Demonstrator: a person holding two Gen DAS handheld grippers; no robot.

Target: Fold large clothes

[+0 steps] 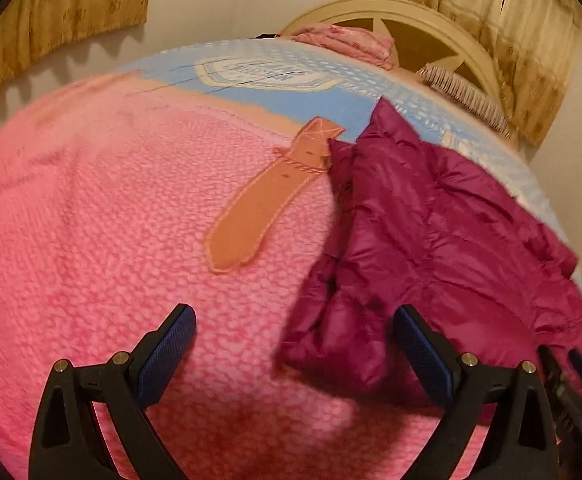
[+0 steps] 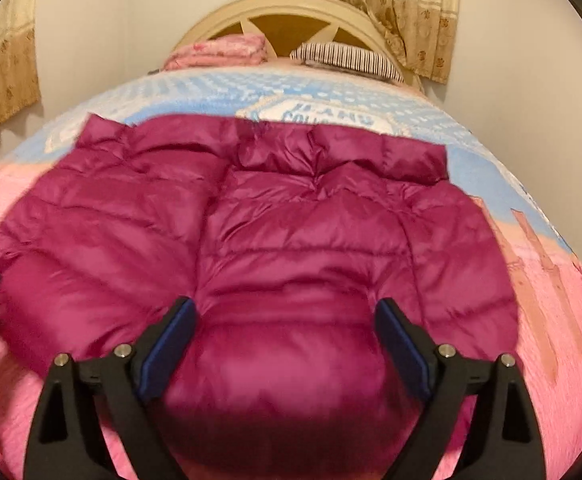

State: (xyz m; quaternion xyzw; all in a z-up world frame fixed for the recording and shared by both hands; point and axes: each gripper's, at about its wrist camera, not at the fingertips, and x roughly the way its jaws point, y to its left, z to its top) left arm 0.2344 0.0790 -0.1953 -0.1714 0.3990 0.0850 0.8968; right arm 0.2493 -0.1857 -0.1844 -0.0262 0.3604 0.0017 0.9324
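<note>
A magenta quilted down jacket (image 2: 291, 220) lies spread flat on the bed, collar end toward the headboard. My right gripper (image 2: 285, 304) hovers over the jacket's near part, open, its blue pads wide apart and not pressing the fabric. In the left wrist view the jacket (image 1: 431, 240) lies to the right, and a bunched corner of it reaches in between the fingers. My left gripper (image 1: 293, 312) is open above the pink blanket (image 1: 91, 220), with its right finger (image 1: 419, 344) over the jacket's edge. A blurred part of the right gripper (image 1: 571, 372) shows at the lower right.
The pink blanket bears an orange belt-shaped patch (image 1: 267, 200) and a light blue printed area (image 2: 171, 92) farther up. By the cream headboard (image 2: 291, 4) lie a folded pink cloth (image 2: 219, 52) and a striped pillow (image 2: 347, 58). Beige curtains (image 2: 411, 12) hang behind.
</note>
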